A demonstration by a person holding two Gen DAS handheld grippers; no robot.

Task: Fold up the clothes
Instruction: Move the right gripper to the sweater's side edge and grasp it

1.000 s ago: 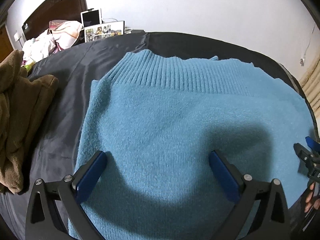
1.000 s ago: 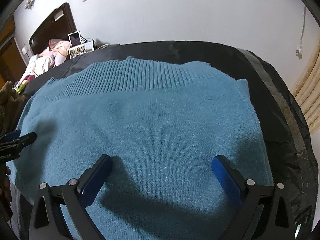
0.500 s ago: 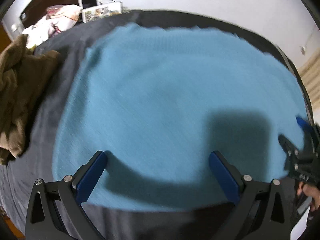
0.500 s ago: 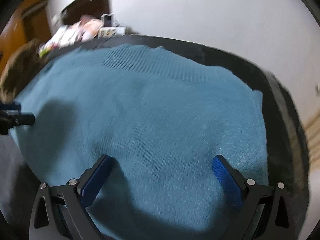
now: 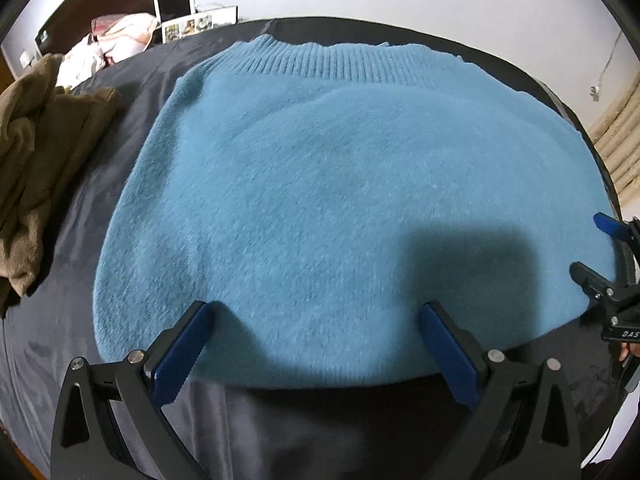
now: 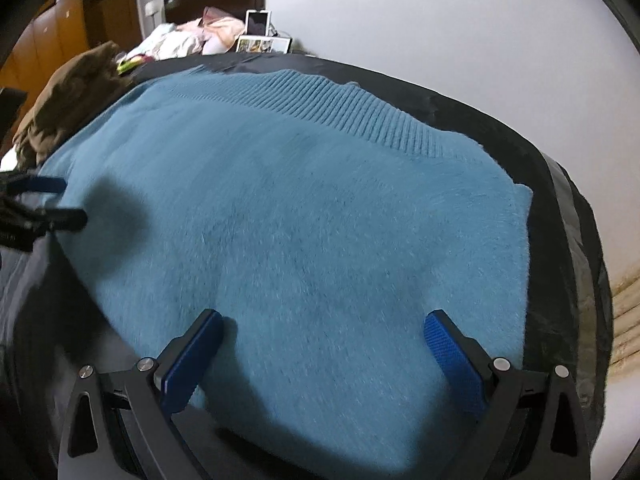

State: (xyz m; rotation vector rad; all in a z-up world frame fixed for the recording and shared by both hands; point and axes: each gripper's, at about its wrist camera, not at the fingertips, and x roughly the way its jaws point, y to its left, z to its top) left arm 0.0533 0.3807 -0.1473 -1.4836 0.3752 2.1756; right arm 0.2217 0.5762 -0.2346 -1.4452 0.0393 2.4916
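Lying flat on the dark grey cloth-covered surface (image 5: 72, 332), the fluffy blue knitted sweater (image 5: 340, 200) spreads wide just ahead of both tongs, with its ribbed band (image 5: 340, 66) at the far edge and a smooth rounded edge at the near side. The left gripper (image 5: 316, 344) hovers over this near edge with its two blue-padded fingers wide apart and nothing between them. The right gripper (image 6: 324, 352) stands the same way, spread wide and empty, above the near right part of the sweater.

No sleeves are visible, so I think the garment is perhaps already folded once, but a flat garment ready for folding would look similar; I cannot decide.

The knit looks soft, thick and light. It will probably bend and sag when lifted, and the fuzzy surface should give good grip to the pads. A good place to hold seems the near edge, one corner in front of each gripper, taking all layers together.

A crumpled brown fleece garment (image 5: 36, 140) lies well apart, to the left of the left gripper.
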